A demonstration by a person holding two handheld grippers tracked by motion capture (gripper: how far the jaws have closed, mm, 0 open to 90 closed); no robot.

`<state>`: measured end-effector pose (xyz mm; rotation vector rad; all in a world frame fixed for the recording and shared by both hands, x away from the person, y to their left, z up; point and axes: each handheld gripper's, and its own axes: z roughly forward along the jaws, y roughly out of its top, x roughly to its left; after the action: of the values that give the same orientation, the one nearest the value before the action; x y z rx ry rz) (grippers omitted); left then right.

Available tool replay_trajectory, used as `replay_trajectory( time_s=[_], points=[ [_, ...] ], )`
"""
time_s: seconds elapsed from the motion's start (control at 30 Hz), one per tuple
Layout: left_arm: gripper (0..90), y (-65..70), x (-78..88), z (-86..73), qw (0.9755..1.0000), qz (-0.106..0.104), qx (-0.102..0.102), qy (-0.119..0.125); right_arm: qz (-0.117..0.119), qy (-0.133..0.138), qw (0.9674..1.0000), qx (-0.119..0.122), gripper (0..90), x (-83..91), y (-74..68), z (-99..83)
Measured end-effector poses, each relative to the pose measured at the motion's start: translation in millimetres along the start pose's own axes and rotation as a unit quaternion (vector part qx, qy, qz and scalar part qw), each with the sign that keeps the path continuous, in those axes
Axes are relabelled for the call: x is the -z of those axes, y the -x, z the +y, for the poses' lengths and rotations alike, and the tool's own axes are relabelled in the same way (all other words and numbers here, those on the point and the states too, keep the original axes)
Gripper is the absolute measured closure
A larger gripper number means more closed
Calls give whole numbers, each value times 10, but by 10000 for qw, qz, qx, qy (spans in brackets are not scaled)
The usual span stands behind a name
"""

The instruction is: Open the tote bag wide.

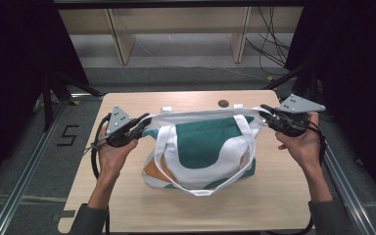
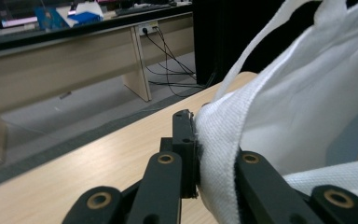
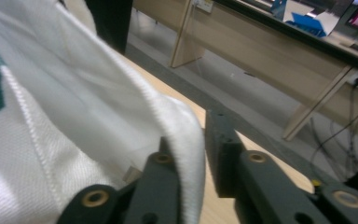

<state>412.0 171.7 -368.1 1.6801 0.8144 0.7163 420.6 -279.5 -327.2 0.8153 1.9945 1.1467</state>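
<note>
Hiding one jaw, the bag (image 2: 298, 107) hem is clamped by the left hand-held gripper (image 2: 200, 154); the right hand-held gripper (image 3: 200, 154) gapes.

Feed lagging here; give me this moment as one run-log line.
left gripper: shut on tote bag rim | right gripper: open, rim between fingers | bag on table

Tote bag (image 1: 200, 147) fills table (image 1: 127, 196) centre; bare strips left, right, front
</note>
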Motion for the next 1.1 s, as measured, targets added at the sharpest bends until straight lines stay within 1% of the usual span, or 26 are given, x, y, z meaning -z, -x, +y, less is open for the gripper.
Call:
replay_trajectory(
  time_s=[0.03,0.07,0.1,0.13,0.17,0.23,0.27,0.3,0.33,0.4,0.43,0.5,0.57,0.63,0.67,0.7,0.77,0.8,0.87,0.9,0.93,0.97,1.0,1.03,1.07,1.1],
  points=[
    [845,-40,-50,-27,10000,2,-15,-22,49,-72,9999,-141,672,-59,65,0],
    [845,-40,-50,-27,10000,2,-15,-22,49,-72,9999,-141,672,-59,65,0],
    [846,-78,-128,-80,9999,-7,124,-56,-70,-140,9981,-588,540,-106,162,-4],
    [846,-95,-159,-101,9999,12,154,-73,-74,-92,9970,-767,499,-86,214,4],
    [846,-112,-182,-120,9997,-1,217,-72,40,-53,9937,-1121,483,-46,226,22],
    [846,-132,-214,-148,9996,-50,255,-78,233,-43,9911,-1308,475,74,256,55],
    [846,-134,-219,-152,9997,-57,208,-97,212,-72,9926,-1193,459,119,274,66],
    [846,-131,-228,-156,9997,-63,204,-76,193,-50,9925,-1207,452,196,272,82],
    [846,-119,-221,-156,9997,29,216,-149,197,113,9921,-1237,440,269,280,93],
    [846,-124,-224,-158,9996,41,219,-148,271,354,9891,-1402,441,429,298,114],
    [846,-128,-224,-161,9997,26,206,-143,414,418,9874,-1468,441,503,279,116],
    [840,-135,-223,-175,9997,-25,219,-142,665,513,9861,-1431,430,612,139,62],
    [830,-148,-226,-186,9996,-74,262,-110,992,407,9852,-1336,437,647,-38,-12],
    [819,-152,-226,-186,9995,-71,280,-110,1113,327,9878,-1041,440,677,-223,-76],
    [811,-152,-226,-186,9995,-71,280,-110,1251,320,9869,-965,443,674,-291,-107],
    [807,-162,-229,-188,9995,-63,295,-85,1410,239,9839,-1075,444,650,-391,-144],
    [788,-166,-227,-197,9993,-45,353,-80,1635,-18,9819,-956,427,593,-486,-170],
    [782,-178,-230,-202,9993,-75,354,-91,1744,-7,9800,-962,418,555,-544,-183],
    [771,-181,-238,-208,9991,-68,402,-78,1842,-60,9791,-862,390,461,-678,-211],
    [771,-179,-240,-211,9992,-68,397,-81,1922,-247,9775,-828,387,404,-736,-222],
    [771,-170,-239,-213,9992,-65,391,-92,1906,-228,9782,-798,387,351,-765,-232],
    [770,-166,-238,-215,9993,-71,361,-98,1949,-397,9767,-809,391,299,-787,-235],
    [767,-166,-238,-215,9993,-71,361,-98,1949,-397,9767,-809,391,299,-787,-235],
    [760,-167,-236,-216,9993,-75,350,-93,1897,-477,9769,-857,461,170,-845,-246],
    [751,-167,-236,-216,9993,-75,350,-93,1897,-477,9769,-857,461,170,-845,-246],
    [744,-168,-233,-228,9993,-54,365,-107,1887,-561,9764,-887,529,88,-896,-251]
  ],
)
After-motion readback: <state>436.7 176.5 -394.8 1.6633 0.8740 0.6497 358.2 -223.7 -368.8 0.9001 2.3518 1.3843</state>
